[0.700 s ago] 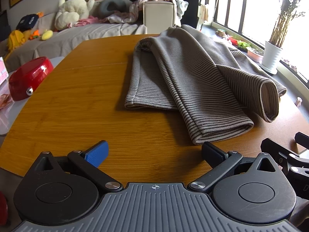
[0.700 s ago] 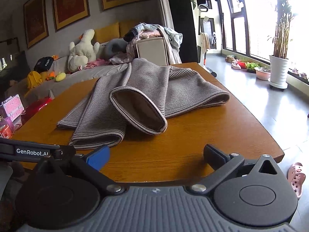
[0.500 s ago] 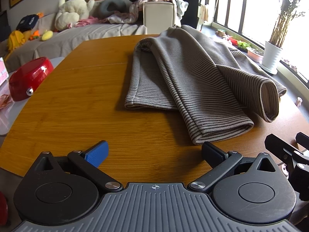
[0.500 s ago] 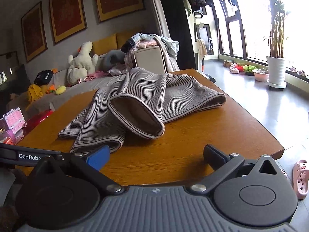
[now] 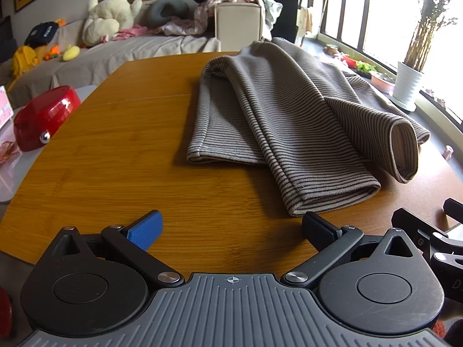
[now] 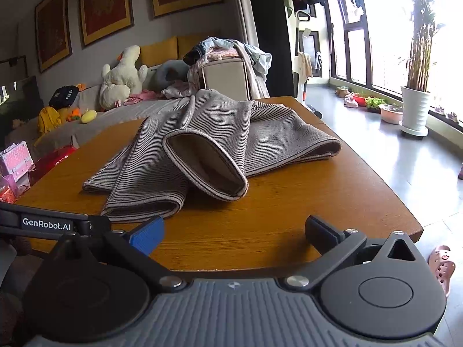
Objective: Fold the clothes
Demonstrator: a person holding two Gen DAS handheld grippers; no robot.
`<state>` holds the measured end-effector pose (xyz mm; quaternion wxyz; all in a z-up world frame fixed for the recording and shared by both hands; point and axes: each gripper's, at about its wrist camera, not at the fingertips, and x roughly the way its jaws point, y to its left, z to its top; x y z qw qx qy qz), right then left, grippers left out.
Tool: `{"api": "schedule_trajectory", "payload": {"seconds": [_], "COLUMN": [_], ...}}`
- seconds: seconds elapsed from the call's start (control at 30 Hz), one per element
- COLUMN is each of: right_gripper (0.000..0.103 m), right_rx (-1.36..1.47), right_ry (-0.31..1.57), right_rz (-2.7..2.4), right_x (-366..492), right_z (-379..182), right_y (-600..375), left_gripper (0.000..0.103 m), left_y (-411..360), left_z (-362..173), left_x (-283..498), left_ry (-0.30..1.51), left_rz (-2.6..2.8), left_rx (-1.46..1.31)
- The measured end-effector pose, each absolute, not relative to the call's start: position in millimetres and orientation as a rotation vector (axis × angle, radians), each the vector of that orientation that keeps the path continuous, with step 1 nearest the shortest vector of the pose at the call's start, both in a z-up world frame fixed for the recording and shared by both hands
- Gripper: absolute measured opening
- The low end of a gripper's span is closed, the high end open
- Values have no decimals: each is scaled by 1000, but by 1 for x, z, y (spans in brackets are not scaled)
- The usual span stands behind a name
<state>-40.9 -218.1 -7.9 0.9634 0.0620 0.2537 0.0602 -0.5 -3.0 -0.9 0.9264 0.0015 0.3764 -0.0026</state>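
A grey striped garment [image 5: 277, 115] lies loosely folded on the wooden table [image 5: 115, 150], with a sleeve cuff gaping open at its near right end [image 6: 205, 164]. My left gripper [image 5: 231, 227] hovers open over the table's near edge, a short way in front of the garment's folded hem, holding nothing. In the right wrist view my right gripper [image 6: 234, 231] is open too, empty, near the table's front edge and facing the open cuff. The garment [image 6: 208, 141] stretches away from it toward the sofa.
A red round case [image 5: 43, 115] sits off the table's left side. Behind the table is a sofa [image 5: 130, 49] with soft toys and a clothes pile [image 6: 228, 49]. The table's right edge [image 6: 385, 185] drops to the floor, where a white plant pot [image 6: 413, 110] and a slipper [image 6: 441, 266] stand.
The right gripper's view has tilted upward and drawn slightly back from the garment. The left gripper has barely moved. Both stay open.
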Motion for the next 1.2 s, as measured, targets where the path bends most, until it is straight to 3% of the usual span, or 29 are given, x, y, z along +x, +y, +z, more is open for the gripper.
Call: {"api": "schedule_trajectory", "payload": {"seconds": [1.2], "right_gripper": [103], "right_rx": [61], "right_ry": [528], "right_rz": [113], "right_x": [-40], "right_z": [-8], "right_y": [-212], "left_gripper": [103], "left_y": [-1], "left_z": [-1], "left_x": [-1], "left_ry": [764], "left_rz": [-3], "left_rx": [12]}}
